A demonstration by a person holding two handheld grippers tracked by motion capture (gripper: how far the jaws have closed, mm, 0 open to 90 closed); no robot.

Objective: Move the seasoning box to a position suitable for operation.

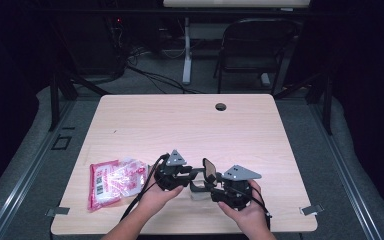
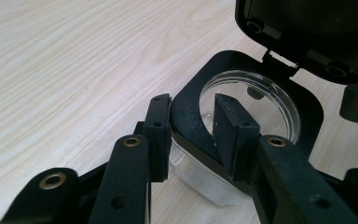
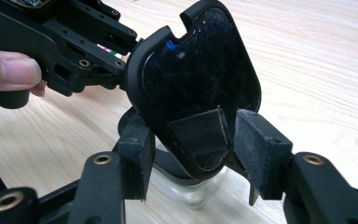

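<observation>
Black-framed clear glass jar with hinged lid (image 1: 203, 181) raised sits on table (image 1: 190, 125) at 6 o'clock. Left gripper (image 1: 190, 176) jaws straddle its rim, spread; right gripper (image 1: 207, 184) jaws spread around the lid.

The high view looks forward and down over the whole counter (image 1: 190, 125) from the person's side. Each gripper view sits very close, low, looking along its own fingers. All three share the flip-lid container (image 2: 242, 107) near the counter's front edge.
</observation>
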